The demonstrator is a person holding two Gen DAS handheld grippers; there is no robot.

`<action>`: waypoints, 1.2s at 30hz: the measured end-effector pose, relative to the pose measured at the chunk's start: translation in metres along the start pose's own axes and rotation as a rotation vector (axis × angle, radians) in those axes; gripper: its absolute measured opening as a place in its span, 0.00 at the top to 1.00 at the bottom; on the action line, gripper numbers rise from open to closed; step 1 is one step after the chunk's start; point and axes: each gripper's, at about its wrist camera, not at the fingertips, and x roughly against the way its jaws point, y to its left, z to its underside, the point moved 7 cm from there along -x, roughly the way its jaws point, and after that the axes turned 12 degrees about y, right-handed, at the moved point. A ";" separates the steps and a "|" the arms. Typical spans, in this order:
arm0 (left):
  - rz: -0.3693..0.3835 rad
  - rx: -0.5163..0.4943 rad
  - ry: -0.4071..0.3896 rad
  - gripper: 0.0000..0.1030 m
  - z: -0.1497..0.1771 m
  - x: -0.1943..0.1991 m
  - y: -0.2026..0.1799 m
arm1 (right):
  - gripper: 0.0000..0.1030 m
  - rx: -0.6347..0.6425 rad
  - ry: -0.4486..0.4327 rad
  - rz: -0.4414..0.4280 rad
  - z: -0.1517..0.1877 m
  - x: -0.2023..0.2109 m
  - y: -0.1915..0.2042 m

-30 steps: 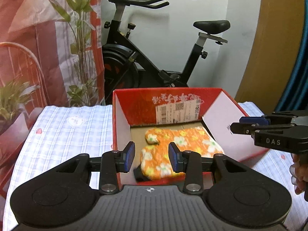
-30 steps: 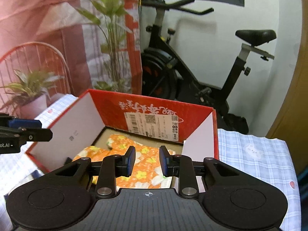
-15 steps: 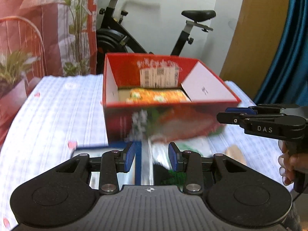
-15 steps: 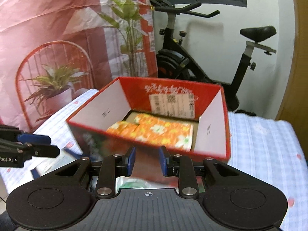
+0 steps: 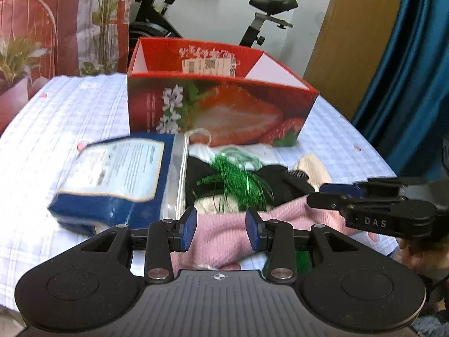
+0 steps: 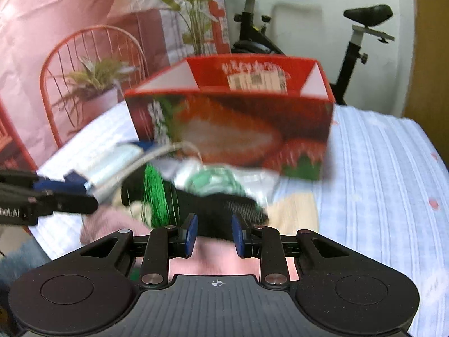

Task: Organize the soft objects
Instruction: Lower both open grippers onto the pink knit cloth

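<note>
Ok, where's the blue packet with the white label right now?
In the left wrist view the blue packet lies on the checked cloth at left, in front of the red strawberry box and beside the heap of soft things with the green tinsel.

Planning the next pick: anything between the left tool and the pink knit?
Nothing visible. The left tool hangs open right over the pink knit; the green tinsel and blue packet lie beyond and beside it.

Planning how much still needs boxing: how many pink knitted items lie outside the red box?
1: a pink knit nearest the grippers, under the black garment. Others may be buried.
</note>
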 end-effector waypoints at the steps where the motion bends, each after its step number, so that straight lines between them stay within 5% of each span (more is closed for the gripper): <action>1: 0.003 0.011 0.007 0.61 0.003 -0.002 0.001 | 0.76 -0.013 0.005 0.005 0.007 0.000 -0.002; 15: -0.017 0.290 0.061 0.61 0.031 -0.020 0.055 | 0.70 -0.216 -0.063 0.106 0.059 0.009 -0.049; 27: -0.046 0.263 0.058 0.61 0.028 -0.029 0.051 | 0.68 -0.222 -0.057 0.108 0.061 0.000 -0.049; 36: -0.023 0.223 0.065 0.58 0.028 -0.036 0.041 | 0.53 -0.254 -0.065 0.144 0.062 0.001 -0.058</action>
